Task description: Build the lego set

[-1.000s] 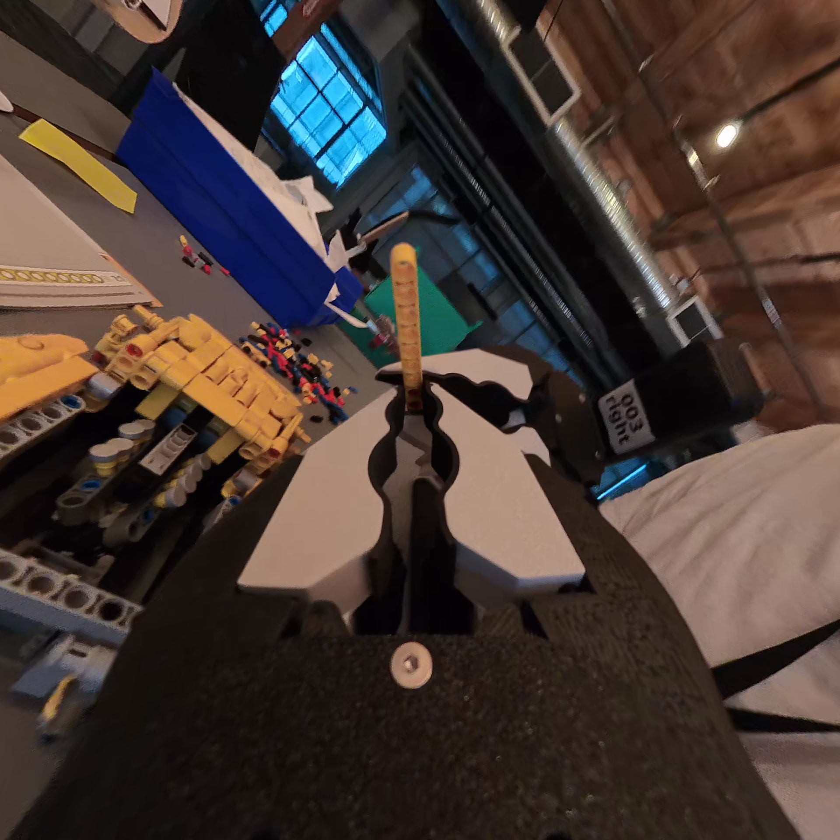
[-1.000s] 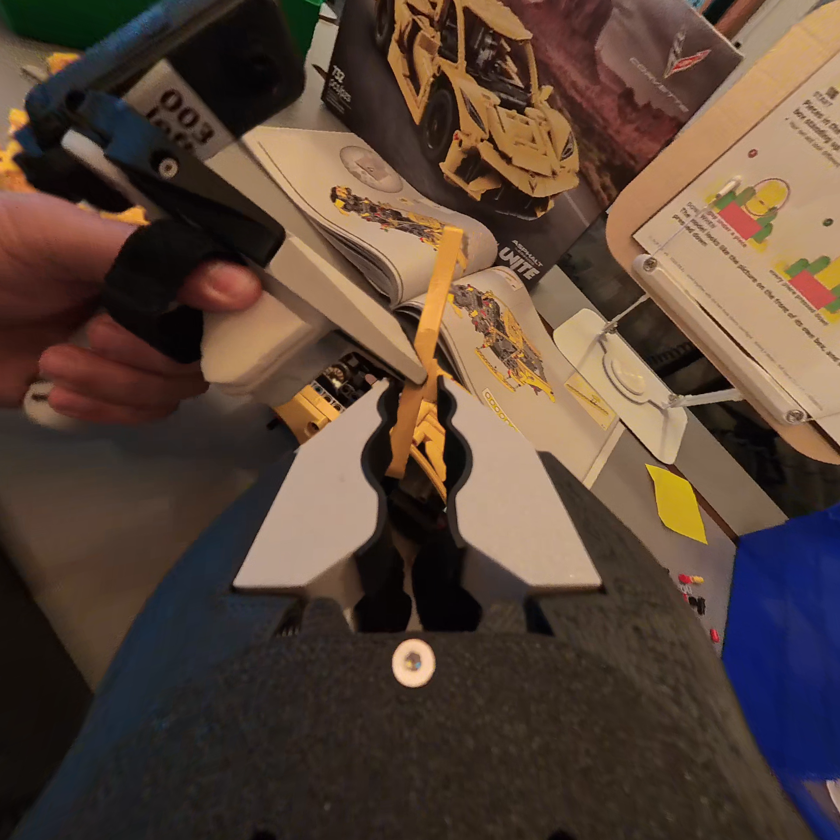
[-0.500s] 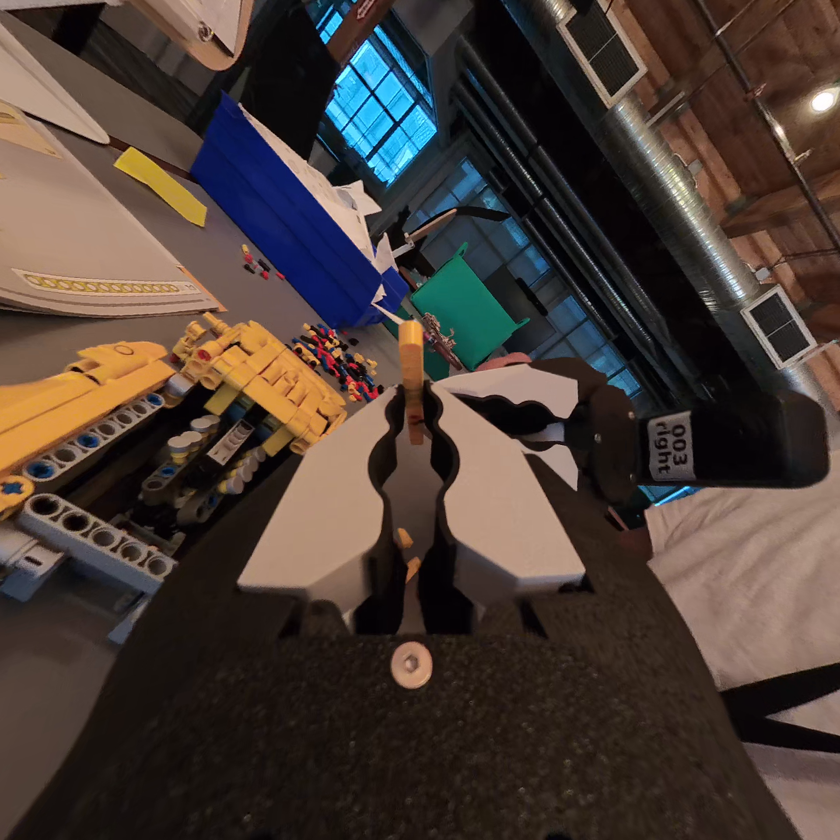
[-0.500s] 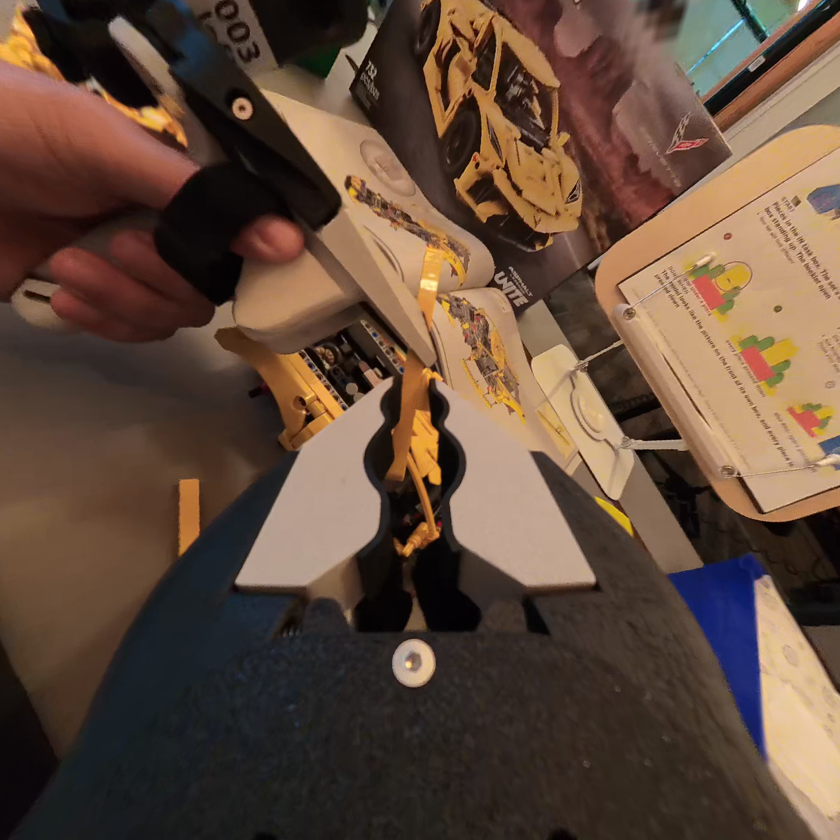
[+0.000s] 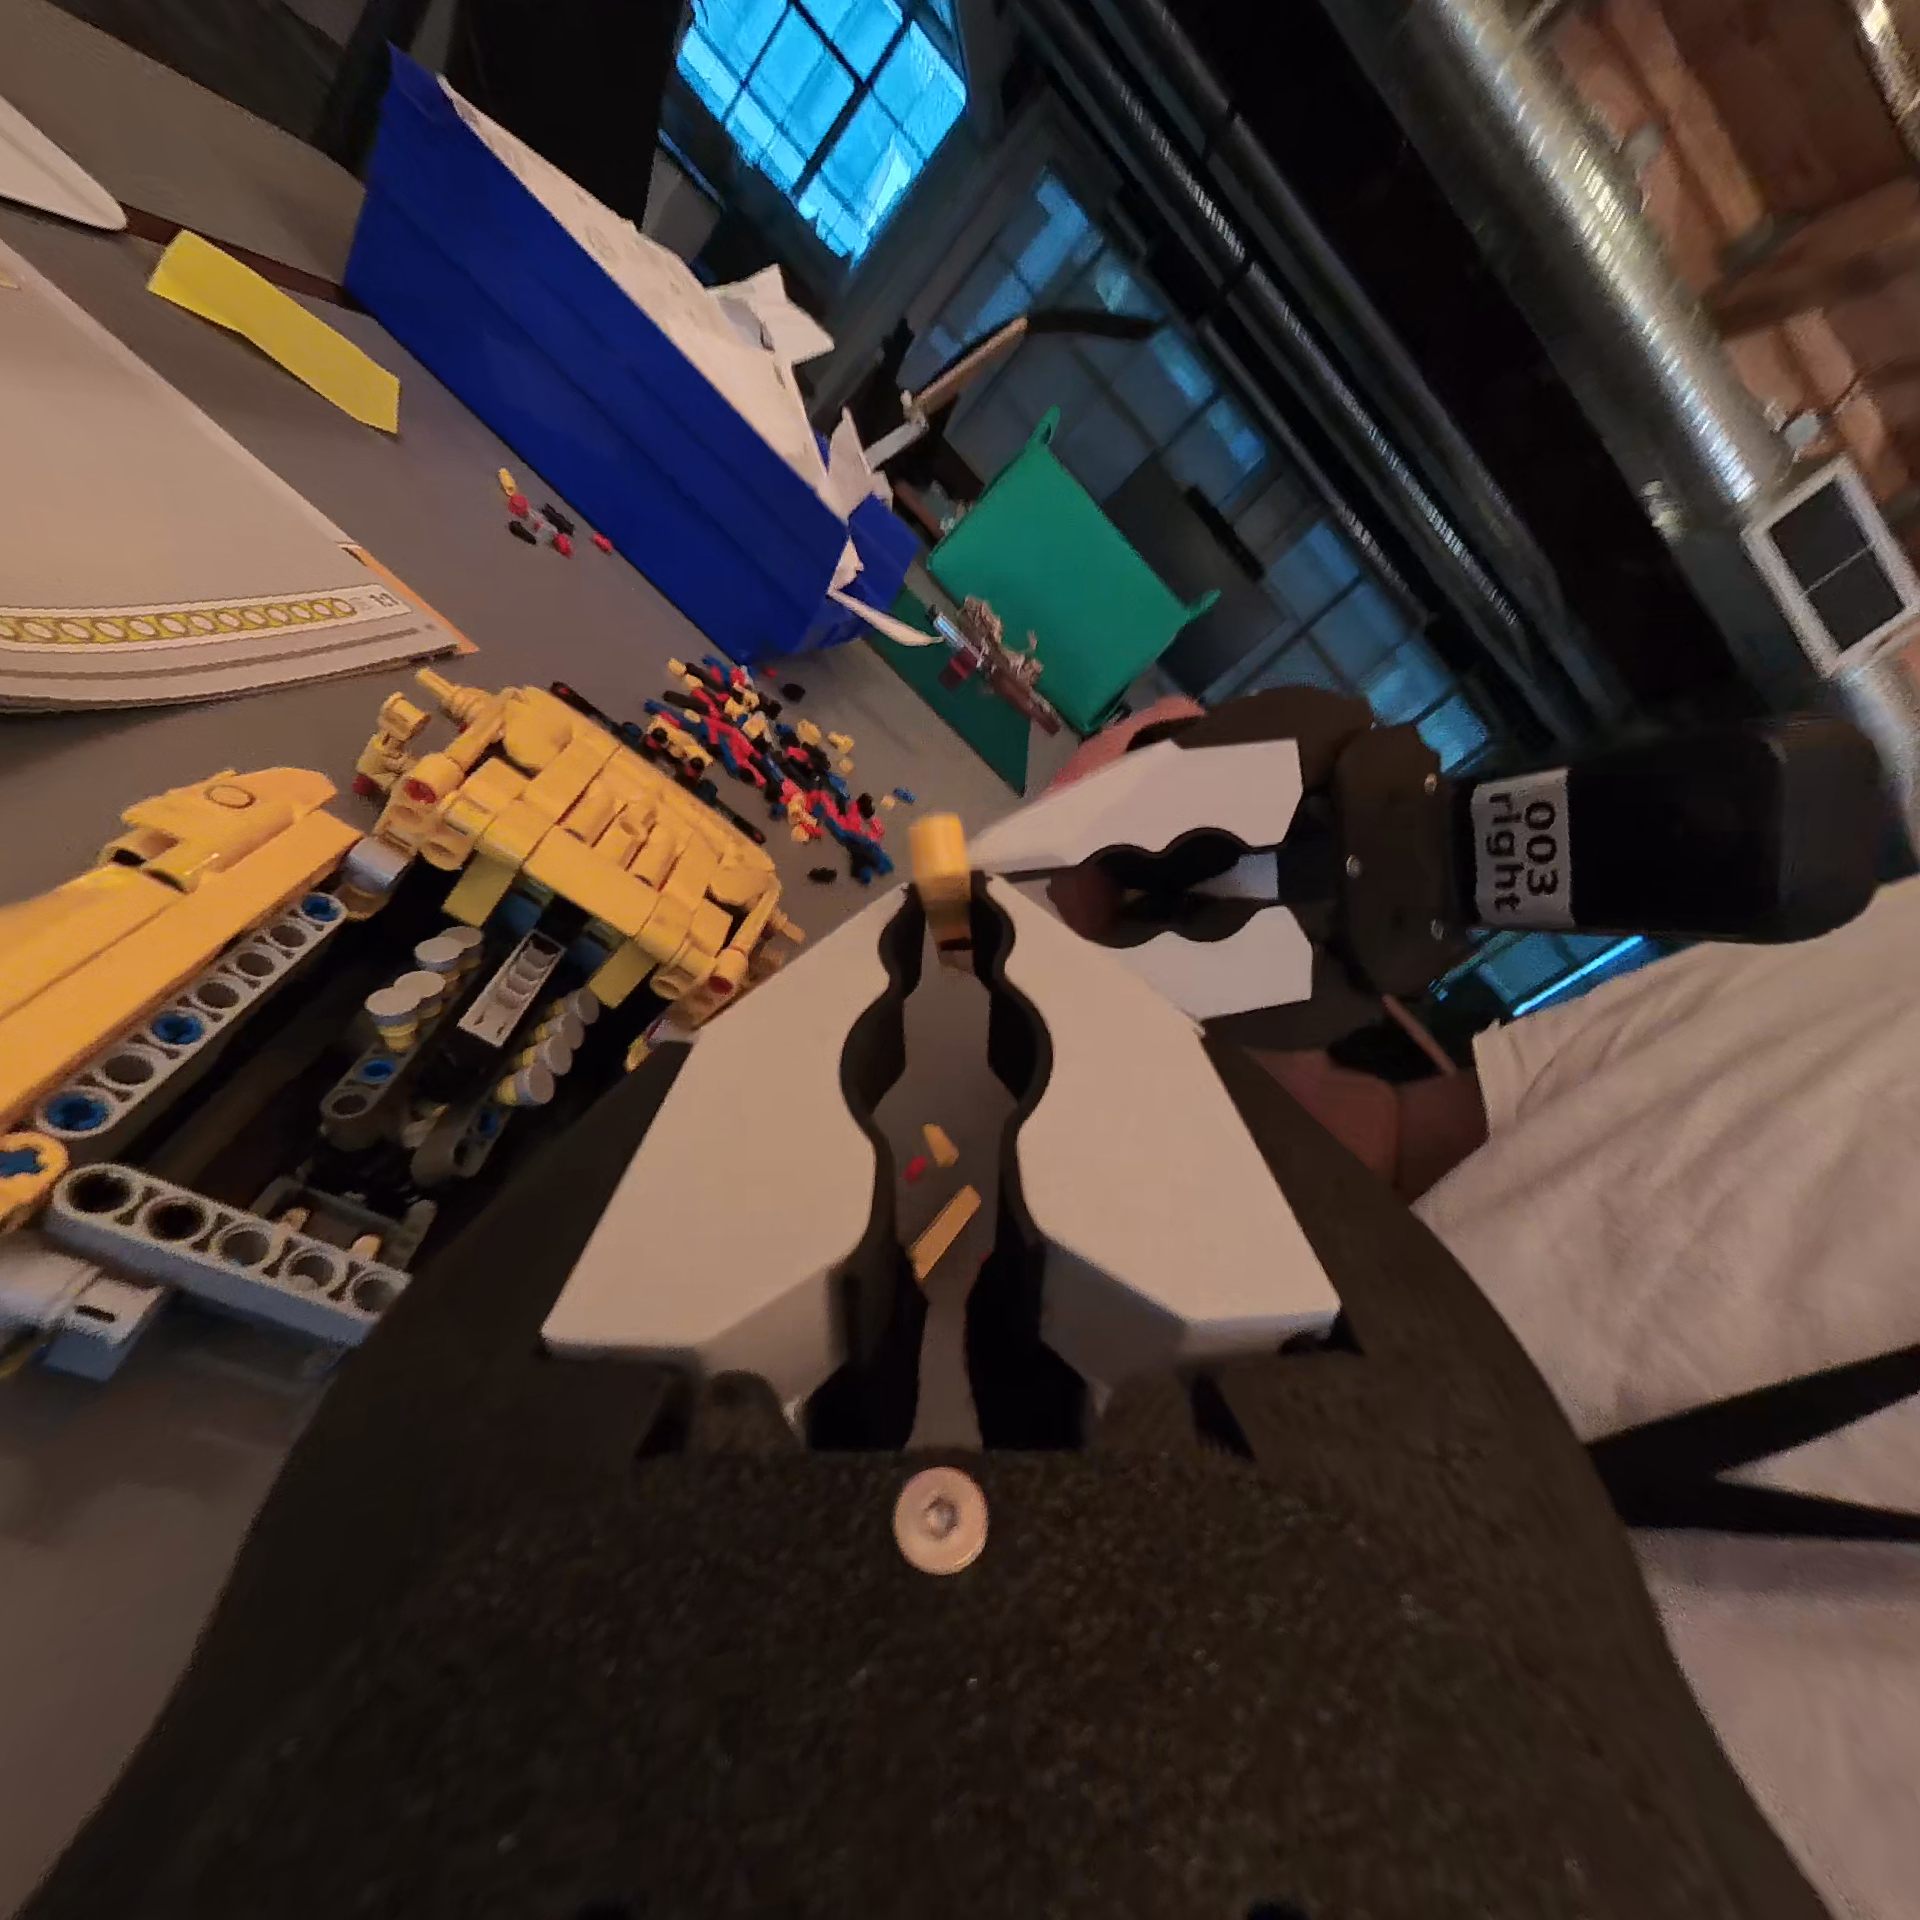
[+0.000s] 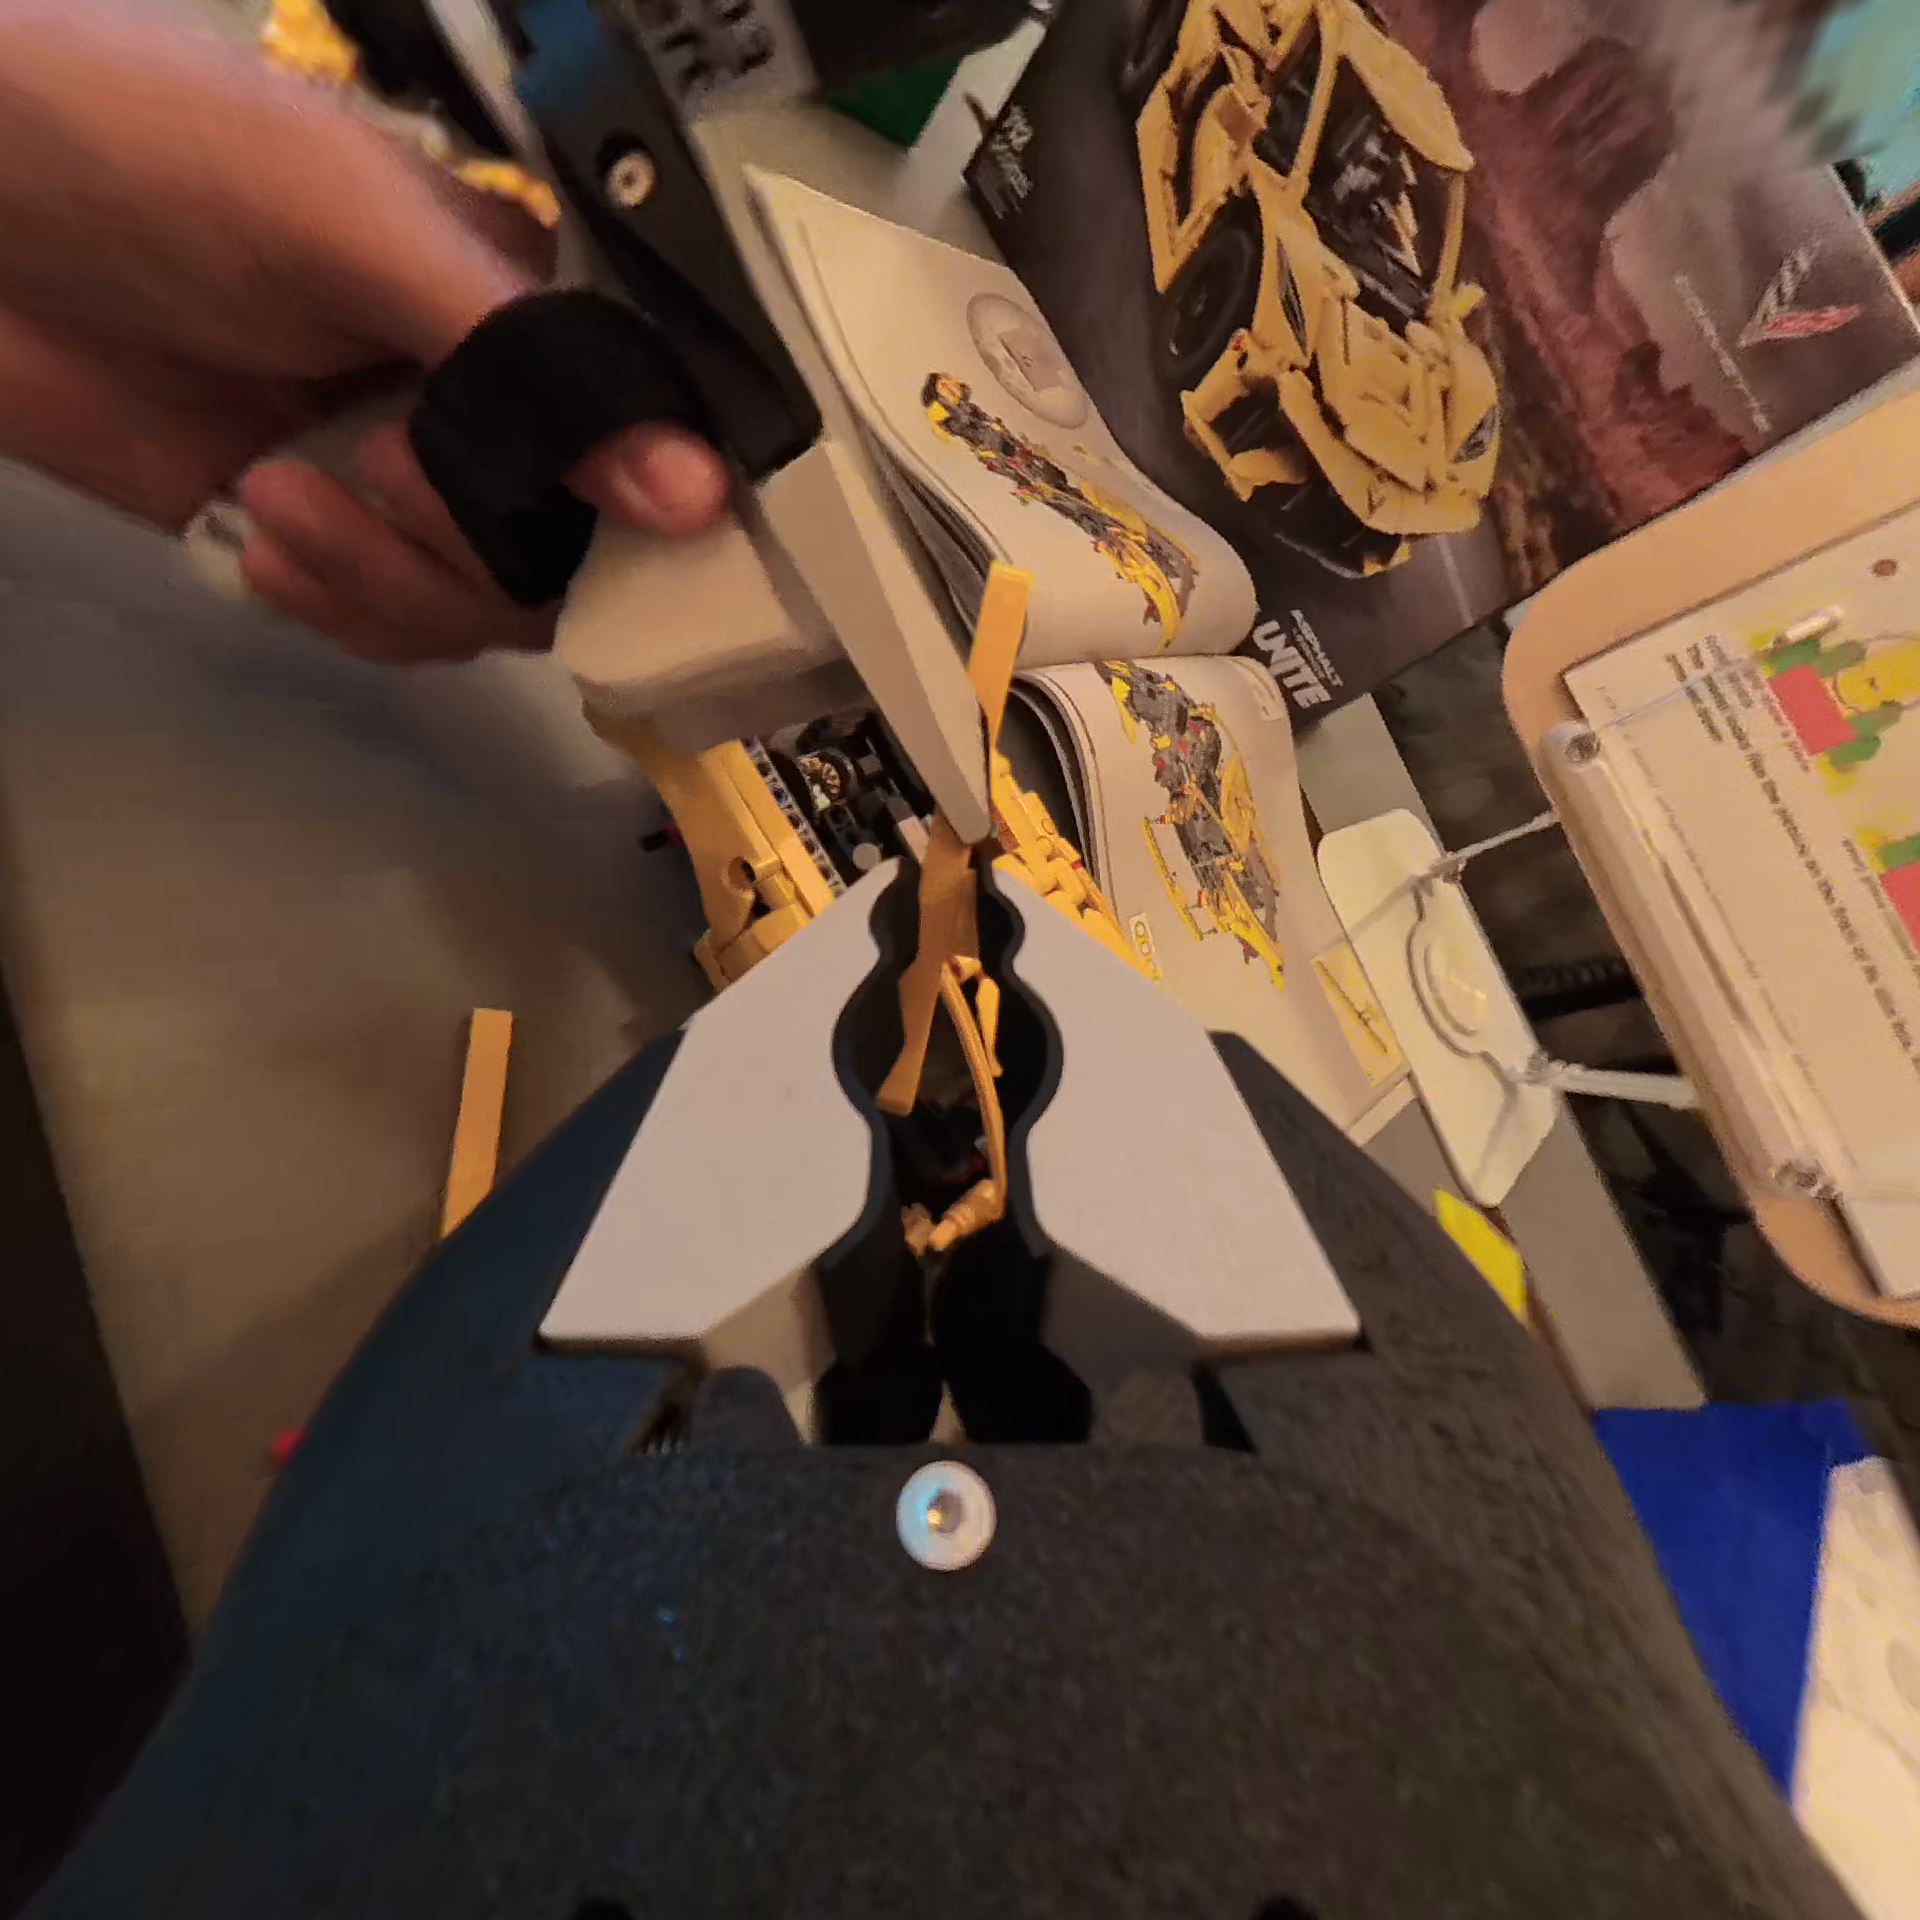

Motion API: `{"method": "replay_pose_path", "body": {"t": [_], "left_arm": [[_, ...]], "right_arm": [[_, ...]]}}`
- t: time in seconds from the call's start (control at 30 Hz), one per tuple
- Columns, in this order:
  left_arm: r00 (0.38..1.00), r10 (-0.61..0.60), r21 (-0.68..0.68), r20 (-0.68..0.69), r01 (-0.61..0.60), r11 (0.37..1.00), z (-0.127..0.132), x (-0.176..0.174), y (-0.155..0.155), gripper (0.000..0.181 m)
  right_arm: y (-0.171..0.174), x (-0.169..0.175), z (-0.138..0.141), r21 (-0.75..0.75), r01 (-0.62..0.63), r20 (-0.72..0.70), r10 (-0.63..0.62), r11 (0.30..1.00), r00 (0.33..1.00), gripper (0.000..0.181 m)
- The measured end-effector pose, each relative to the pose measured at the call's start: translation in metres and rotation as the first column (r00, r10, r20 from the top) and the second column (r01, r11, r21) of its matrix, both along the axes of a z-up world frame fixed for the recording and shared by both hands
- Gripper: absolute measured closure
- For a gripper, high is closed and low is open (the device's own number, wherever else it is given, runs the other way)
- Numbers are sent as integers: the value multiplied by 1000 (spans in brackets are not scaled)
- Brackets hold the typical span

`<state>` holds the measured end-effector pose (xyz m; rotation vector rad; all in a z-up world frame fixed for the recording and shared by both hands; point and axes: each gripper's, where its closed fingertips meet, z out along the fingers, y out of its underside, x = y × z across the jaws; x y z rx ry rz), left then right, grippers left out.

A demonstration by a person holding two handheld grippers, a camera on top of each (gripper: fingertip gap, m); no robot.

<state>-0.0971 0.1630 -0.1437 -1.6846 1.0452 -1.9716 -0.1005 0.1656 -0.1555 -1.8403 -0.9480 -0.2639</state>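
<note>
Left gripper closed on one yellow beam, gripped at the tips. Right gripper also pinched on the same long, flat yellow beam; both hold it above the table. One part-built yellow car model lies far left, one loose yellow strip near left, one open instruction booklet beyond.

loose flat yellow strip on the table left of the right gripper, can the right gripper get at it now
Probably not yet: the right gripper is shut on a long yellow lego beam that the left gripper also pinches. The loose flat yellow strip itself lies uncovered on the grey table.
</note>
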Motion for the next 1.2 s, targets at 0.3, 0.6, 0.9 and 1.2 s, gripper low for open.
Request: {"method": "replay_pose_path", "body": {"t": [0.3, 0.6, 0.9, 1.2], "left_arm": [[995, 98, 42, 1, -98, 994, 1, -5, 19, 174], [972, 80, 72, 221, -98, 993, 39, -15, 10, 174], [967, 40, 44, 253, -53, 998, 43, -15, 4, 174], [976, -12, 71, 216, -4, 997, 37, -17, 2, 173]], "right_arm": [[-1, 20, 16, -42, -8, -384, -9, 999, 923, 139], [-7, 19, 35, -88, -275, -975, -27, 957, 219, 152], [-15, 8, 38, -50, -373, -982, 22, 926, 186, 174], [-23, 17, 36, -56, -409, -976, 36, 911, 214, 175]]}}
